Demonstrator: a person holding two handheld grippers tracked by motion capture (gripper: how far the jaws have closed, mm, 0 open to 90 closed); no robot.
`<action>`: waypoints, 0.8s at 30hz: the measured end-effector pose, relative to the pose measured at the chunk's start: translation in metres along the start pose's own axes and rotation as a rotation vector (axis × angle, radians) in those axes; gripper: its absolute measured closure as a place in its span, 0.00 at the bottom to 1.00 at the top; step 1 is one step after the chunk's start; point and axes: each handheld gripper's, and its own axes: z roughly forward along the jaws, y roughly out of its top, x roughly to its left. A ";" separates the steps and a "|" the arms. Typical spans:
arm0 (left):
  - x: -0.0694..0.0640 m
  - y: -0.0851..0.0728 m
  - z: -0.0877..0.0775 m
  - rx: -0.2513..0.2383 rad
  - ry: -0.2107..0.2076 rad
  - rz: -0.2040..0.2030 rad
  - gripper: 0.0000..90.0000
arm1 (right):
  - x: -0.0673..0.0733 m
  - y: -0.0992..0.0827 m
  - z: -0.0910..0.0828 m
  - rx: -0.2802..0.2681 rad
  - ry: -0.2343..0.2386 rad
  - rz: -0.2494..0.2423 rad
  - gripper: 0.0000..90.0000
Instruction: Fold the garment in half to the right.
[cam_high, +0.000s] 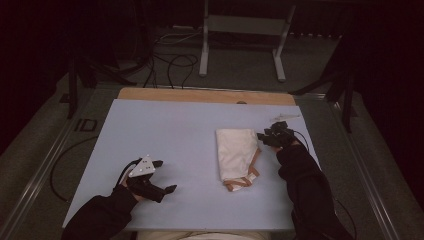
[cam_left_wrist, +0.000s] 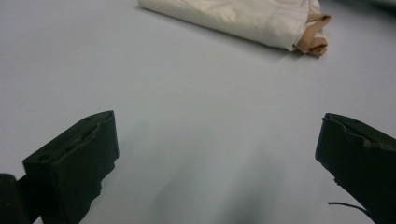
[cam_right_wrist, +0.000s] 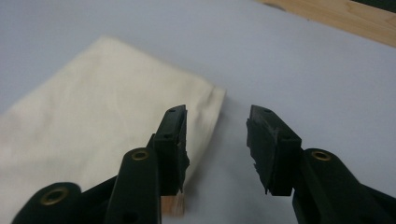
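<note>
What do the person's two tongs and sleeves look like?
Both tongs are black with two blocky jaws. The left tongs carry a grey three-cornered plate with small dots on top. The right tongs show brass-coloured rivets on the jaw arms. A thin black cable trails from them. Both sleeves are black.

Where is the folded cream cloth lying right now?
In the high view the folded cream cloth lies right of centre on the blue board, beside the right gripper and across from the left gripper.

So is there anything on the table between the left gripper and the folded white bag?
No. In the high view, only bare blue tabletop lies between the left gripper and the folded white bag. The left gripper view shows the same bare stretch.
</note>
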 end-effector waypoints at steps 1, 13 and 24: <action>0.000 0.000 0.000 -0.001 0.002 0.002 0.00 | -0.002 0.003 0.003 -0.003 0.010 0.014 0.63; -0.002 -0.002 0.002 -0.016 -0.013 0.008 0.00 | -0.017 0.020 0.047 0.012 0.091 0.134 0.64; -0.003 -0.002 0.004 -0.014 -0.027 0.006 0.00 | -0.013 0.017 0.062 0.083 0.060 0.075 0.97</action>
